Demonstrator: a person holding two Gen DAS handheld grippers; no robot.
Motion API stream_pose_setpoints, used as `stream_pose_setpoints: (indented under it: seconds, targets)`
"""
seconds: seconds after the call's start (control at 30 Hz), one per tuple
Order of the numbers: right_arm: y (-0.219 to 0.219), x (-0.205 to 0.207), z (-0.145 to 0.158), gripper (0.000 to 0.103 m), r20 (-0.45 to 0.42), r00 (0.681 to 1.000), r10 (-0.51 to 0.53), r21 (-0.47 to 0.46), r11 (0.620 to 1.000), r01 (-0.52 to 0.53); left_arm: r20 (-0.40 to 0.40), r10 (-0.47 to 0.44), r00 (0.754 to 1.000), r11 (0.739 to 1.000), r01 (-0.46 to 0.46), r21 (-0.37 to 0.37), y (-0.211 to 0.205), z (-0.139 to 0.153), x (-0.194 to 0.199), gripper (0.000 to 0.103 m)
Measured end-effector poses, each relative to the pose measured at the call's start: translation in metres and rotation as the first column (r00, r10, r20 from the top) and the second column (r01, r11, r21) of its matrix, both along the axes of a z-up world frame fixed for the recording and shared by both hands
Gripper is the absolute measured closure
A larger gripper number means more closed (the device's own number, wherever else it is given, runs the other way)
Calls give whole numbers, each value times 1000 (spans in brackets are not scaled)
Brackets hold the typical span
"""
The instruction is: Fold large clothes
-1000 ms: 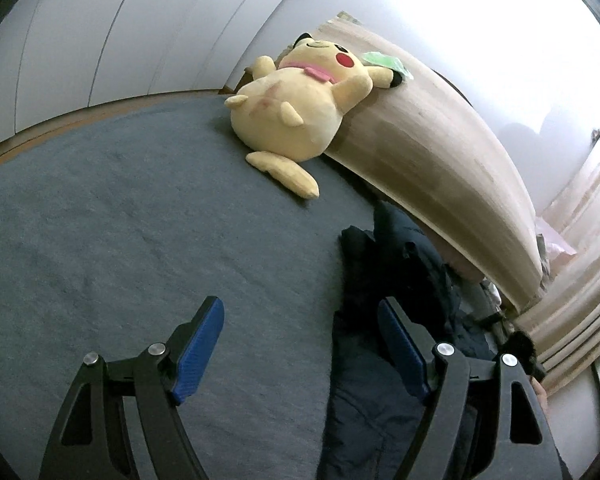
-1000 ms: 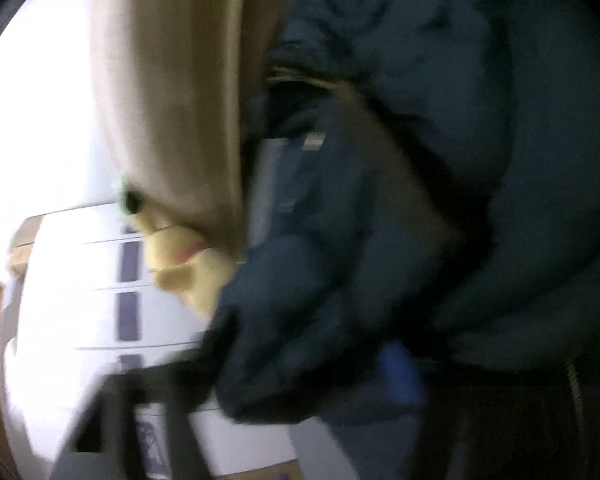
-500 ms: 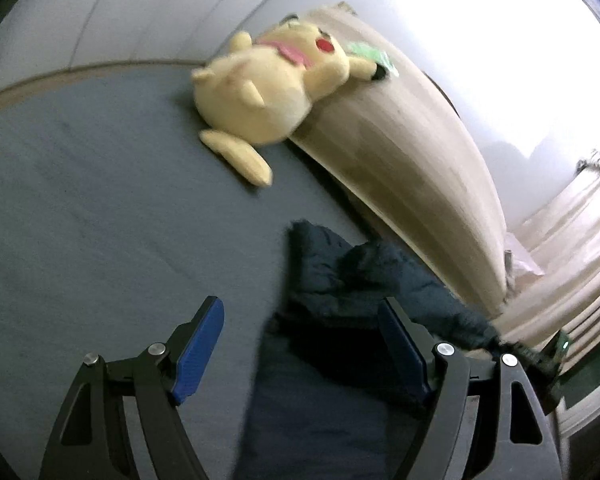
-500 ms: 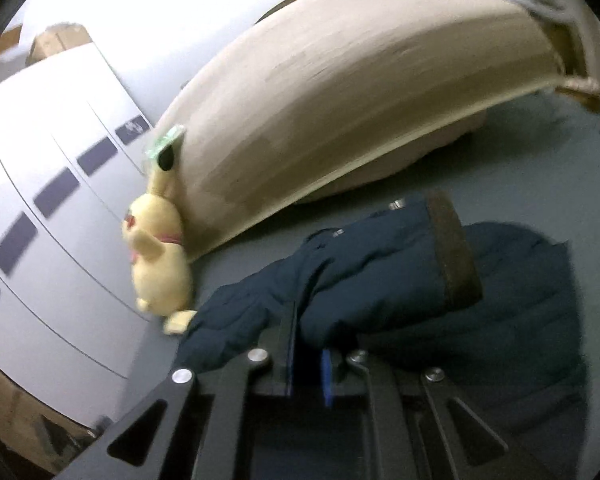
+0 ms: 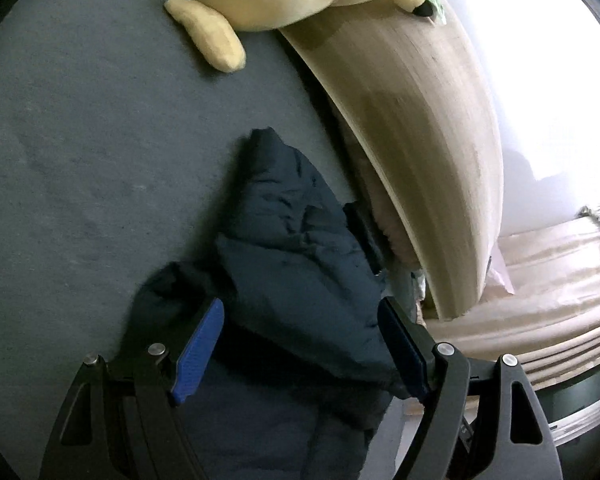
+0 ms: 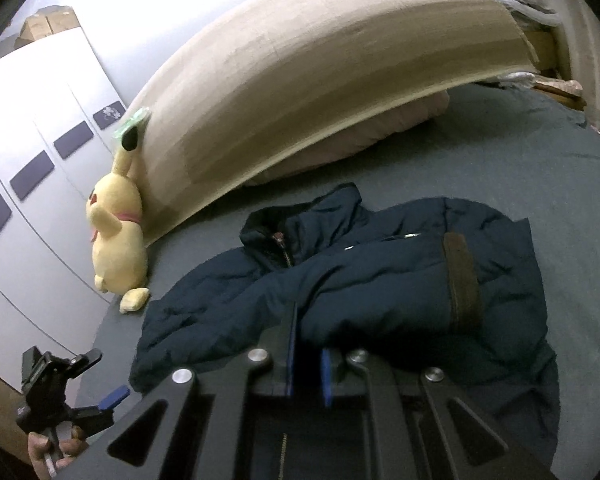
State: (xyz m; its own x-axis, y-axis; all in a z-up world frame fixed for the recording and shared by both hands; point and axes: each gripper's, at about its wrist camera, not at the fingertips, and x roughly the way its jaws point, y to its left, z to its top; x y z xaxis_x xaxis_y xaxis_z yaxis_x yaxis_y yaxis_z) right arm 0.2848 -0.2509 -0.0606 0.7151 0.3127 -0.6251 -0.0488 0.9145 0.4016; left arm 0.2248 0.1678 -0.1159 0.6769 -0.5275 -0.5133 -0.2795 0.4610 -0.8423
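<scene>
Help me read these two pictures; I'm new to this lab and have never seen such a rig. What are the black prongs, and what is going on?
No robot here: a person carries a two-finger gripper in each hand, with a fisheye camera looking along its fingers. The left camera shows the left gripper open above a puffy dark navy jacket. The right camera shows the right gripper shut on a fold of that jacket, which lies on a grey bed cover. A yellow plush toy leans on the beige headboard. At lower left, a hand holds the left gripper.
</scene>
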Motion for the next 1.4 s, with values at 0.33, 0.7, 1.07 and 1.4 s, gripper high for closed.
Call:
stream_pose_setpoints:
  seconds: [0.33,0.7,1.07,1.4]
  targets:
    - [-13,-15,-17,92,-20,1000,-12,-4,1000,12,-134,2,991,990,17,137,-12,-20,18,71]
    - [-27,-1,-85,93,-214,975,-57,-8,998,57,-162,-39,986,944,89,317,-24,-8,27,80]
    - [-58,-24,-72,0,-246,968,-54,137,987,89,84,7,996,726,-63,685,-52,80,11,28]
    - [-63,-32,1,0,17,997,-72,117,991,69,-33,-166,986,448,105,888,-129,39,57,28]
